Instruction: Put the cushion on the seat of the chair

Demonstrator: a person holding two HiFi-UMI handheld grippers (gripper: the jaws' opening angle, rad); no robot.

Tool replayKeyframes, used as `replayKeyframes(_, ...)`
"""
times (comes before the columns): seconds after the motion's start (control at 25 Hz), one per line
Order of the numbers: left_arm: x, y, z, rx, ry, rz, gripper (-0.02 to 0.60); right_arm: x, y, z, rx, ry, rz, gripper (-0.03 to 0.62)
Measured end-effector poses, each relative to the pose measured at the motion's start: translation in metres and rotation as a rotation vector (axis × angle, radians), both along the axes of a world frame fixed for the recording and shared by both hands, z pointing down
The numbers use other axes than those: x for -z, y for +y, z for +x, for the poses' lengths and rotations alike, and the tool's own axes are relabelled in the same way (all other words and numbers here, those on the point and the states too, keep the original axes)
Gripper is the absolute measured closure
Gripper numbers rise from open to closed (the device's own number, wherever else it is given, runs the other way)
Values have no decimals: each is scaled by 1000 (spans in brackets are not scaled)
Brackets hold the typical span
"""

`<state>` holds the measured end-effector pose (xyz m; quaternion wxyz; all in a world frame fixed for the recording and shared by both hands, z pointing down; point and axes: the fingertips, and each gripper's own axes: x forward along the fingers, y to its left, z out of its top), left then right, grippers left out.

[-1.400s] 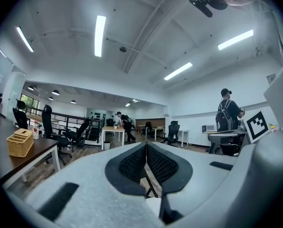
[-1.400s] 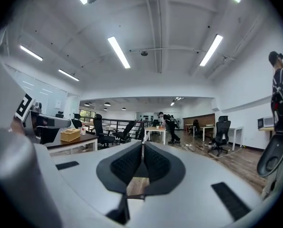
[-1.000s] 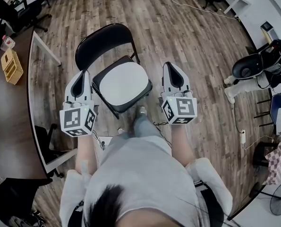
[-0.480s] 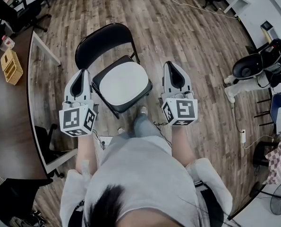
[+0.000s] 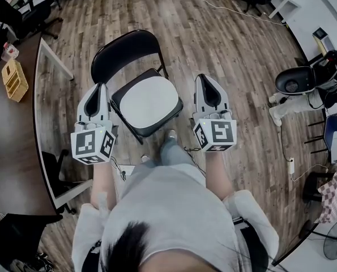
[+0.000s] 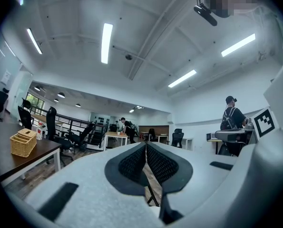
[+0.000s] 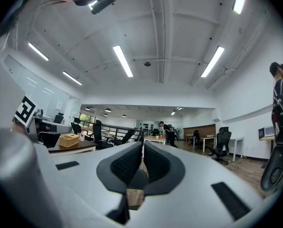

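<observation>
Black mesh pads meet on both claws: my left gripper and right gripper are clenched on nothing, flanking the chair. The white cushion lies on its seat, so I judge placement done; next, just back away. Over on the table, the wicker basket has contents I cannot make out.

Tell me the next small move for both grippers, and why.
Probably just draw both back from the chair: the white cushion already lies flat on its seat, and the left gripper and right gripper flank it with jaws shut and nothing between them, so nothing seems left to place.
</observation>
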<state>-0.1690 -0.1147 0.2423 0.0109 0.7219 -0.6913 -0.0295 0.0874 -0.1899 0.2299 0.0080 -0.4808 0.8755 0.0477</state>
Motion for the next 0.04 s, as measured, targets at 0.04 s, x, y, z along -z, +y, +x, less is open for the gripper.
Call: replayKeyframes(0.04,0,0,0,0,-1,1,569,0,0,-1,1,0,1,576)
